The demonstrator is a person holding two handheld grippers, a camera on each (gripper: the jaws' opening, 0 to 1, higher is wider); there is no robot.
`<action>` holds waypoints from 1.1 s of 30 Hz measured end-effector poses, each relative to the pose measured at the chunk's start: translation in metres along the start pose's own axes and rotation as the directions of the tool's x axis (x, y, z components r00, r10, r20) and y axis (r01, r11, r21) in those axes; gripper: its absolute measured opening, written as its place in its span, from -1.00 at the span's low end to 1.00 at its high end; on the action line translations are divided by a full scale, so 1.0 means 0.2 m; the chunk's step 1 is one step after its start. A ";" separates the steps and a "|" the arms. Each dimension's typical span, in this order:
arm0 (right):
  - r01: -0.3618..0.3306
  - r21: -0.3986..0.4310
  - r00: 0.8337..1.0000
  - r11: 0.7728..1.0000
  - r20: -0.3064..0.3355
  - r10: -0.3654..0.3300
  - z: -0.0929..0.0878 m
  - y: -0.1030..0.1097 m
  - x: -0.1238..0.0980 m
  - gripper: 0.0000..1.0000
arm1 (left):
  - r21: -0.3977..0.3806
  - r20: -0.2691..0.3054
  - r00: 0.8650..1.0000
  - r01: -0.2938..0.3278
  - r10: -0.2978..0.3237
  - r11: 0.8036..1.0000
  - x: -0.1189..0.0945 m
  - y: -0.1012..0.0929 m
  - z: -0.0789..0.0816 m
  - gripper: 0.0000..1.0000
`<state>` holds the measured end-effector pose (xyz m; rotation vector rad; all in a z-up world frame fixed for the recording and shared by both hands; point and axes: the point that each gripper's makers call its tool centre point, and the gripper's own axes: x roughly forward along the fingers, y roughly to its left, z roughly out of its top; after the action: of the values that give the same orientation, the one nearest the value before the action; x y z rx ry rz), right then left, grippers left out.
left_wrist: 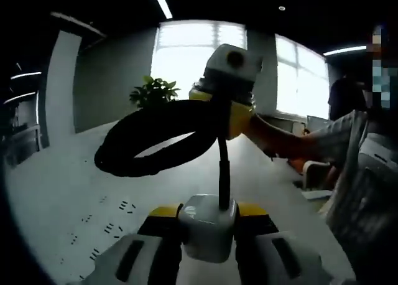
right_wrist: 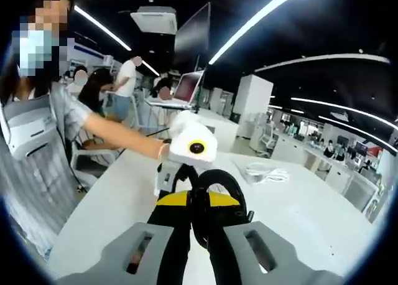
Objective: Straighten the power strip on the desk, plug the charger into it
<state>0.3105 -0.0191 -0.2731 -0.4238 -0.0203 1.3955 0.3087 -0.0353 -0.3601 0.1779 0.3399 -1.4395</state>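
Note:
My left gripper is shut on a white charger block, held above the white desk. The charger's black cable rises from the block and bends into a thick coil. My right gripper, coming in from the right, grips that coil. In the right gripper view its jaws are closed on the black cable coil, and the left gripper faces it just beyond. A white bundle of cord, possibly the power strip's, lies on the desk to the right.
The person holding the grippers stands at the desk's edge, forearm stretched over it. An open laptop and seated people are behind. A potted plant stands at the far end near bright windows. Small dark marks dot the desk.

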 end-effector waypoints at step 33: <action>0.195 -0.574 0.905 0.795 -0.207 -0.372 0.01 -0.20 -0.01 -0.90 | 0.101 0.152 0.970 -0.207 0.190 0.973 0.02 0.32 0.17 -0.30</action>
<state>0.3484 -0.0248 -0.2588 -1.0736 -0.2213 0.9860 0.3757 -0.0415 -0.3346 0.1974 0.1181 -1.2654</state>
